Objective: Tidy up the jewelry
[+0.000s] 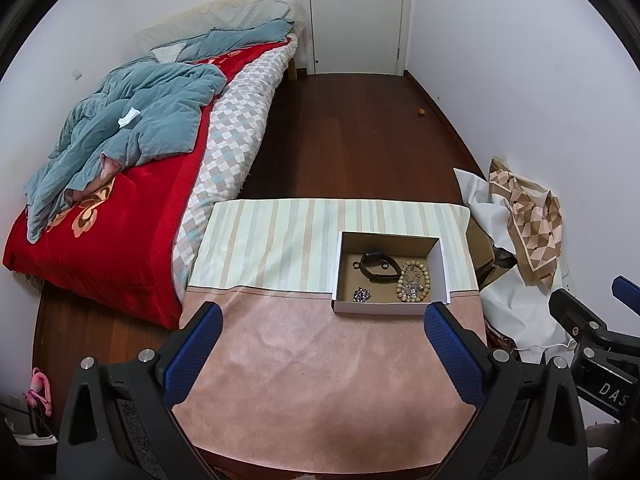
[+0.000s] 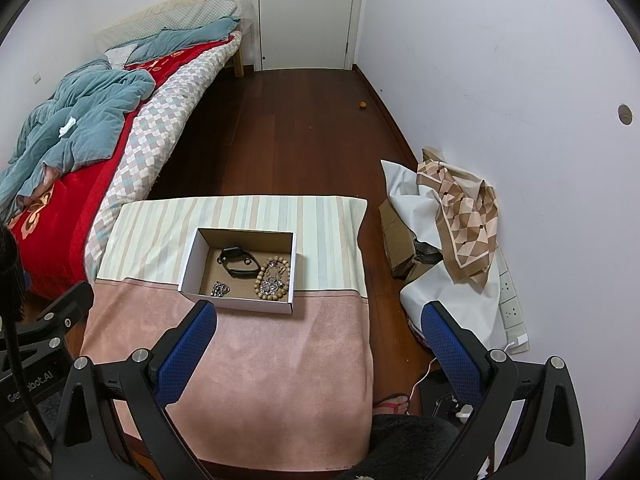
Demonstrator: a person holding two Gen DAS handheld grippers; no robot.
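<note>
Your left hand-held gripper (image 1: 322, 312) hangs above the near, pink part of the cloth-covered counter (image 1: 304, 392), its blue-padded fingers (image 1: 192, 356) spread wide with nothing between them. Your right hand-held gripper (image 2: 318, 310) is spread just as wide and also carries nothing; its left finger sits over the pink cloth just near the box, while its right finger is out past the counter's right edge, above the floor (image 2: 280, 132). The jewelry sits in an open cardboard box (image 1: 390, 308) with white outer walls, resting on the counter where the pink half meets the striped far half; in the left wrist view it lies right of centre, in the right wrist view left of centre (image 2: 236, 303). Inside the box, a black watch (image 1: 378, 266) lies toward the far wall, a wooden bead bracelet (image 1: 414, 282) lies on the right side with a small tangle of silver chain (image 1: 410, 289) inside its ring, and a small silver piece (image 1: 361, 295) rests in the near left corner, apart from the others. To the left of the counter stands a bed (image 1: 120, 216) with a red blanket and a rumpled blue-grey quilt (image 1: 132, 124). To the right, against the wall, a brown patterned cloth (image 2: 466, 216) is draped over white sheeting and cardboard. A white door (image 2: 306, 12) closes the far end of the room.
</note>
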